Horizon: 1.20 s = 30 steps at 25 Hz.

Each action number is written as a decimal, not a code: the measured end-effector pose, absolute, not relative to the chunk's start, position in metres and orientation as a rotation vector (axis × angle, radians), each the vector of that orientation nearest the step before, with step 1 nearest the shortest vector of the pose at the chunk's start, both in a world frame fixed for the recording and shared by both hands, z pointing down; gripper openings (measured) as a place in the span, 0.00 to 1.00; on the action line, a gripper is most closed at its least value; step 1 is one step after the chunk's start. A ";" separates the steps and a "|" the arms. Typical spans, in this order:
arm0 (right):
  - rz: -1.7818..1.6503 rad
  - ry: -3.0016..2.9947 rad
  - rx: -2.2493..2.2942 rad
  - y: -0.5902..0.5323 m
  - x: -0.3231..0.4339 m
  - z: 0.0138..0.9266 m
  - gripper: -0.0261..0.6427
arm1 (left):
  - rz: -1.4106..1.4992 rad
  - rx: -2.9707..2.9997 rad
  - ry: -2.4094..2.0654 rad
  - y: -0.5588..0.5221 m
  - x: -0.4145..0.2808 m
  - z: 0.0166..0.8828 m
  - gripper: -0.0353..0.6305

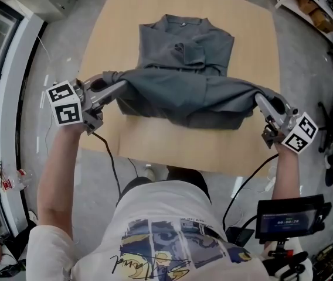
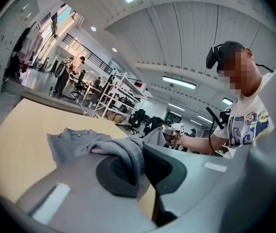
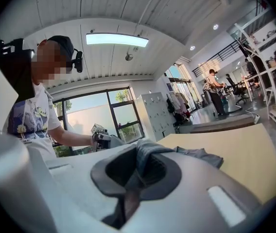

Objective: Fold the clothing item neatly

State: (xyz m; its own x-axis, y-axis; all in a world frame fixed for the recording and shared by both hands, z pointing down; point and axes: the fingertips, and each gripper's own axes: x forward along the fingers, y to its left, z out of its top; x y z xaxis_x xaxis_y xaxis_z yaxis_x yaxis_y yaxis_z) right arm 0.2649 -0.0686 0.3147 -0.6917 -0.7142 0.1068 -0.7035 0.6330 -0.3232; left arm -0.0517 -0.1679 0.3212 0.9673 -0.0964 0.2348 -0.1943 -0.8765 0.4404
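Shirt (image 1: 185, 51) on table (image 1: 172, 148), collar at far end; L gripper (image 1: 115, 84) & R gripper (image 1: 260, 100) each pinching lifted hem corner; carry hem taut, level; land edges square w/ shoulders.

Middle of shirt (image 1: 184, 45) out of sight beneath its raised hem

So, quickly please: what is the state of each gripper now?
Left gripper: closed on the grey shirt.
Right gripper: closed on the grey shirt too.
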 end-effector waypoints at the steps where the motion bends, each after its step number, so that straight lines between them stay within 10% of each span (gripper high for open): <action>1: -0.531 2.813 -1.219 -0.069 0.265 0.314 0.06 | 0.286 2.644 -0.215 -0.168 -0.052 0.320 0.08; 30: -0.735 2.767 -1.349 -0.275 0.353 0.447 0.06 | 0.373 2.524 -0.431 -0.376 0.009 0.428 0.08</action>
State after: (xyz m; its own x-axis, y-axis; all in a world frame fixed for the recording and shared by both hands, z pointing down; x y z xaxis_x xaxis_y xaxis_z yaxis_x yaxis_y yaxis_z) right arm 0.3529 -0.2748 0.4467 -0.6363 -0.7397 0.2189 -0.7508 0.5287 -0.3959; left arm 0.0093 -0.3765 0.4281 0.9103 -0.2249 0.3476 -0.3765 -0.7989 0.4690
